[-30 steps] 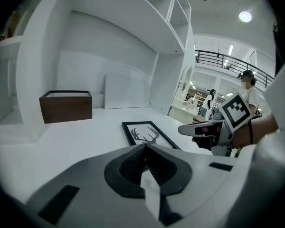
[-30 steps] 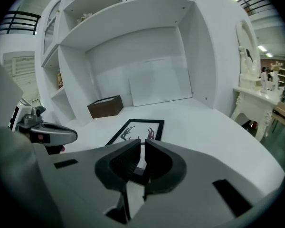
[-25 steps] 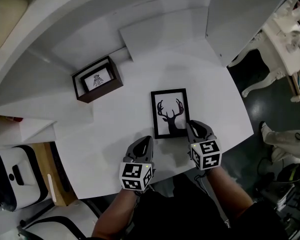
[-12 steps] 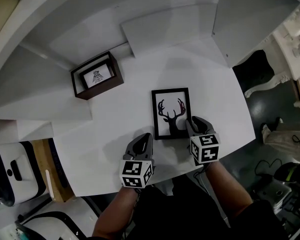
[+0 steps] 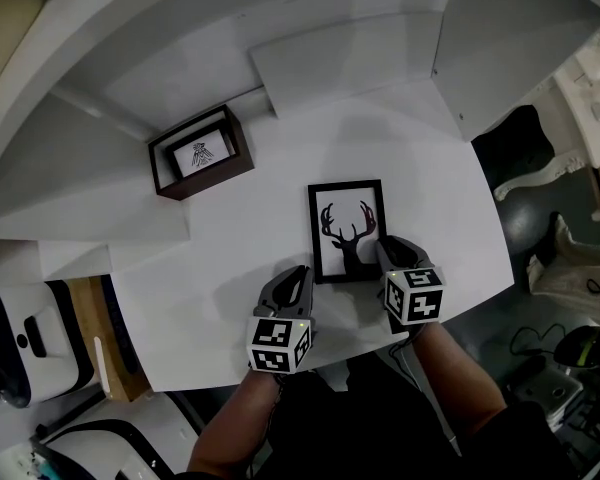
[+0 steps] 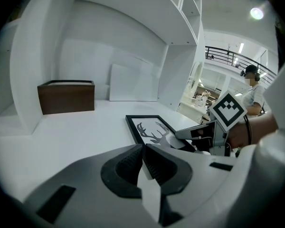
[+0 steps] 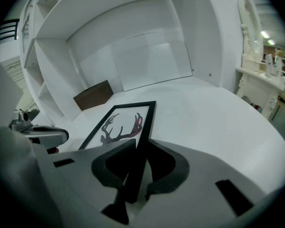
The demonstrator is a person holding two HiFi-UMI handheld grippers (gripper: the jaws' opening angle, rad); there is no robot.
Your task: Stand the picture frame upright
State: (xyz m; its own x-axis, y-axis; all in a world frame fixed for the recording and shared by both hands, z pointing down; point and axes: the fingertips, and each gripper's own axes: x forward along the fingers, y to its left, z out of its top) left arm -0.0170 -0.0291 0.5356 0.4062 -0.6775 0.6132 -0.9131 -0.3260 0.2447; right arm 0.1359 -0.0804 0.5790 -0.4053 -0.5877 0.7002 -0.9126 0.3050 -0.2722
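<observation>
A black picture frame [image 5: 347, 230] with a deer-head print lies flat on the white table [image 5: 230, 238]. It also shows in the left gripper view, picture frame [image 6: 149, 129], and the right gripper view, picture frame [image 7: 126, 122]. My right gripper [image 5: 383, 249] is at the frame's near right corner. Its jaws are closing, and the frame's right edge runs between them [image 7: 141, 144], touching both pads. My left gripper [image 5: 297, 273] rests on the table just left of the frame's near edge, shut and empty [image 6: 143, 148].
A dark brown box [image 5: 200, 153] holding a small picture stands at the back left of the table. A white board [image 5: 340, 53] leans against the back wall. The table's front edge runs just under both grippers. A white machine [image 5: 20, 343] sits at the lower left.
Both grippers and the frame stay almost where they were. The frame still lies flat, with the right gripper at its near right corner.
</observation>
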